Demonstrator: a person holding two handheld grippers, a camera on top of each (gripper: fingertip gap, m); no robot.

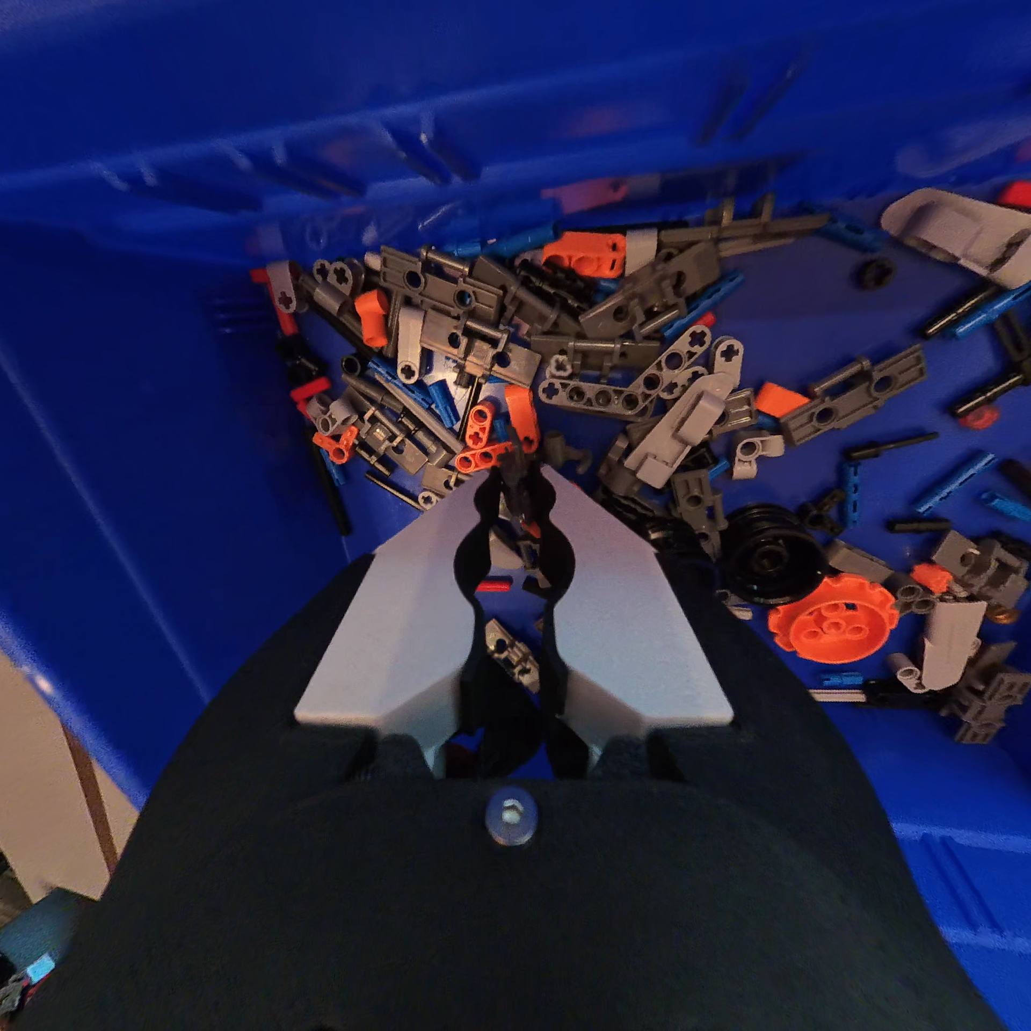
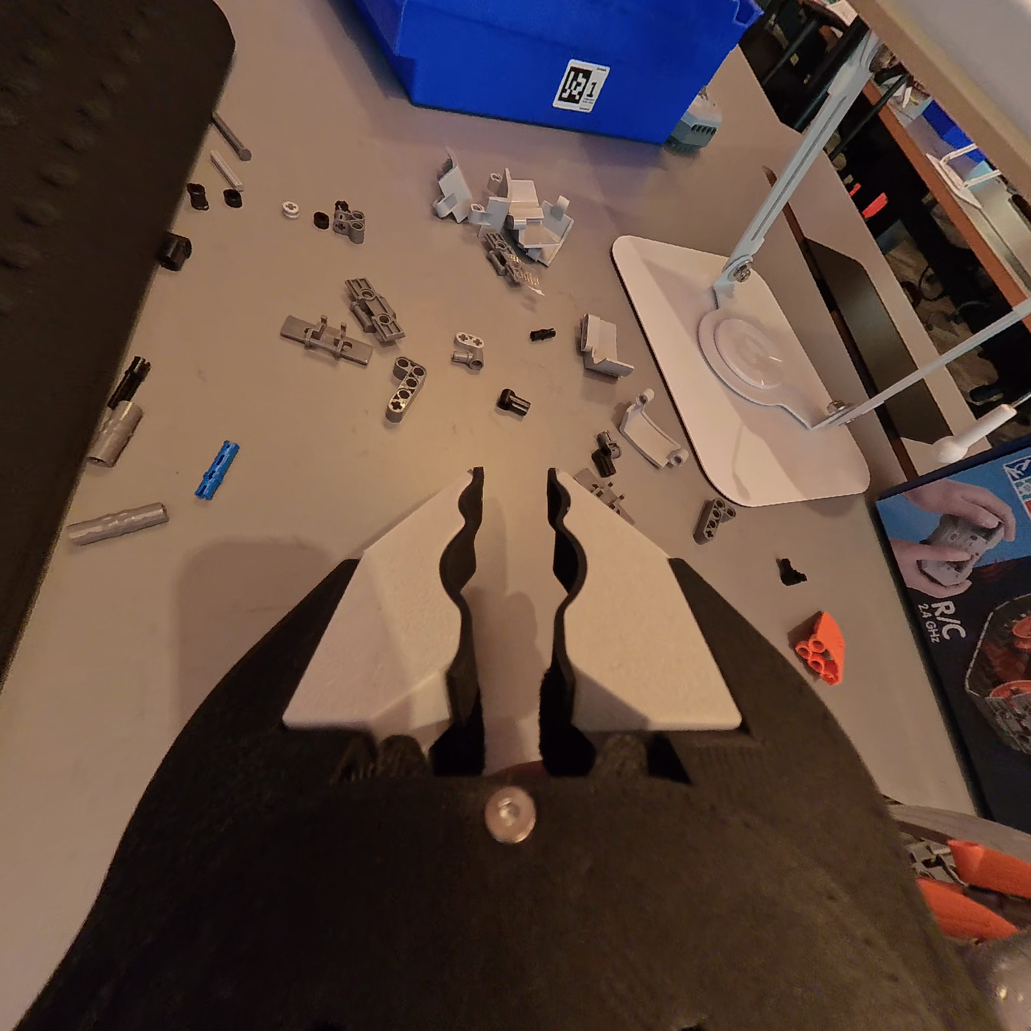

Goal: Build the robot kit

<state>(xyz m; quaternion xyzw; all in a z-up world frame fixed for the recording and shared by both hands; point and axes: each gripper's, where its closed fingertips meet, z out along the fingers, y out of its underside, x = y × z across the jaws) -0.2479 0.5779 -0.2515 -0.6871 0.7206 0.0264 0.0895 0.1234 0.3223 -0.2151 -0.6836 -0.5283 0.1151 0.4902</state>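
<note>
In the left wrist view my left gripper [image 1: 516,474] reaches into a blue bin [image 1: 167,390]. It is shut on a small dark grey building piece [image 1: 516,466] held upright at its fingertips, just above a heap of grey, orange, blue and black building pieces [image 1: 474,335]. In the right wrist view my right gripper [image 2: 514,474] is open and empty. It hovers over a grey table [image 2: 312,558] strewn with small grey and black pieces. A flat grey piece [image 2: 600,488] lies just right of its right fingertip.
The bin holds an orange wheel hub [image 1: 825,619] and a black tyre [image 1: 772,549] at the right. On the table are a blue pin [image 2: 216,468], a light grey pile [image 2: 513,217], a white stand base [image 2: 742,368], an orange piece [image 2: 817,647], a printed box [image 2: 971,613], the blue bin [image 2: 530,50] and a black mat [image 2: 83,223]. Tip to tip, the grippers are about 45 cm apart. The blue pin [image 2: 216,468] lies some 10 cm from my right tips, 45 cm from my left tips.
</note>
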